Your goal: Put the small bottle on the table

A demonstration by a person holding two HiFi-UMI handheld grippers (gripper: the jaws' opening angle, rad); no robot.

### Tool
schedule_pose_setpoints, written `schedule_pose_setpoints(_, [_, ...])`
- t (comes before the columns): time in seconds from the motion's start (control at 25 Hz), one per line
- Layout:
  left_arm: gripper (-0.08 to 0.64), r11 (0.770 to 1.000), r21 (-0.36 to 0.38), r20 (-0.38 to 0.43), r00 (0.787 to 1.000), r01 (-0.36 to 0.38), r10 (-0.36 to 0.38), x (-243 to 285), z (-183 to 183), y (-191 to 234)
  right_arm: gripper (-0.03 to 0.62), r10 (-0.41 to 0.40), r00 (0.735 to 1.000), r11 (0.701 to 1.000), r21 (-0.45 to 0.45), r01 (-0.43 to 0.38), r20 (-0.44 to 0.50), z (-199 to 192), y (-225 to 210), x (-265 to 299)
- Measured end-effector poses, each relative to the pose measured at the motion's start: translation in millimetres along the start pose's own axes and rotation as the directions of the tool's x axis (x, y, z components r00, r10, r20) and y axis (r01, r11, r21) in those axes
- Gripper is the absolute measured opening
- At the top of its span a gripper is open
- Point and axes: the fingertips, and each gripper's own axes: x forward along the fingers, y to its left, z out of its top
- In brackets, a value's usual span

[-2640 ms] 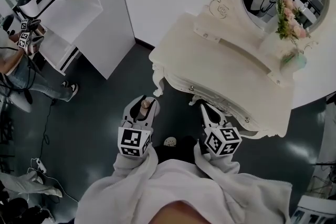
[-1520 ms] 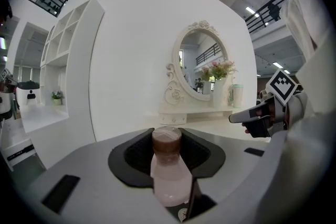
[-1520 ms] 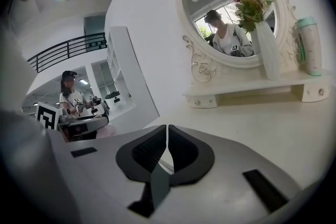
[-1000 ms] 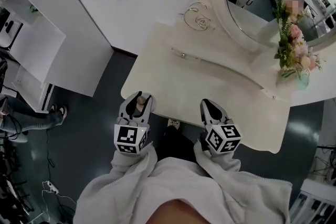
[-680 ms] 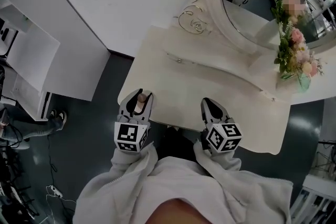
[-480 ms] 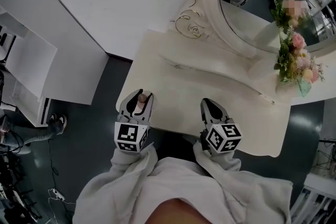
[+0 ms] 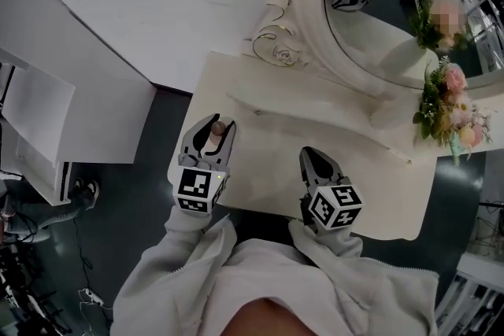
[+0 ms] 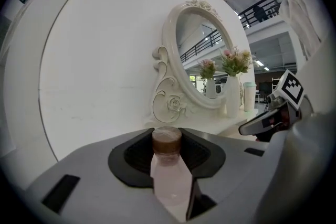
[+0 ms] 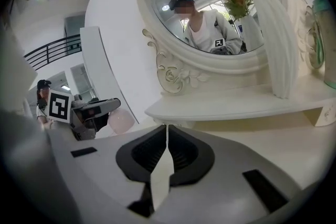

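Observation:
The small bottle (image 7: 218,127) is pale pink with a brown cap (image 8: 167,140). My left gripper (image 7: 216,125) is shut on it and holds it cap forward over the left front part of the cream dressing table (image 7: 276,118). In the left gripper view the bottle's body (image 8: 170,181) fills the gap between the jaws. My right gripper (image 7: 309,155) hovers over the table's front edge, jaws shut with nothing in them; in its own view the tips (image 9: 167,131) meet. That view also shows the left gripper (image 9: 92,111) with the bottle (image 9: 122,119).
An oval mirror (image 7: 394,4) in a carved frame stands at the back of the table, above a raised shelf (image 7: 315,94). A vase of pink flowers (image 7: 449,110) sits at the right end. A white wall (image 7: 142,4) is to the left and dark floor (image 7: 126,193) lies below.
Both grippers have come forward over the table. The left one, with the bottle still in it, has moved from the table's front edge to above its top.

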Motion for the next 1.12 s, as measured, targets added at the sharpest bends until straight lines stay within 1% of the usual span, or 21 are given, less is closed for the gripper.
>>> schedule_pose_setpoints(0.28, [0.143,0.997,0.067,0.031,0.998,0.046,-0.048,61,32,5,0.037,-0.03,1.0,0.999,0.02,0.03,-0.002,4,-15,4])
schedule_pose_setpoints(0.4, [0.143,0.995,0.083,0.029,0.998,0.057,-0.059,84,38,10,0.037,-0.035,0.999,0.999,0.024,0.035,-0.004,5,-19,6])
schedule_pose_setpoints(0.52, [0.143,0.995,0.076,0.026,0.998,0.059,-0.061,107,38,15,0.037,-0.035,0.999,0.999,0.022,0.035,-0.009,6,-21,10])
schedule_pose_setpoints(0.64, [0.143,0.996,0.072,0.013,0.999,0.043,-0.044,125,34,20,0.037,-0.032,0.999,0.999,0.017,0.033,-0.019,6,-21,15])
schedule_pose_setpoints(0.8, [0.143,0.999,0.047,0.045,0.999,0.026,-0.028,141,37,23,0.037,-0.029,0.999,0.999,0.018,0.029,-0.026,4,-22,19])
schedule_pose_setpoints(0.96, [0.143,0.998,0.046,0.047,0.998,0.032,-0.034,156,41,20,0.037,-0.029,0.999,0.999,0.021,0.03,-0.031,5,-25,21])
schedule_pose_setpoints(1.12, [0.143,0.999,0.043,0.06,0.998,0.018,-0.021,165,44,20,0.037,-0.033,0.999,0.999,0.028,0.034,-0.033,3,-29,21])
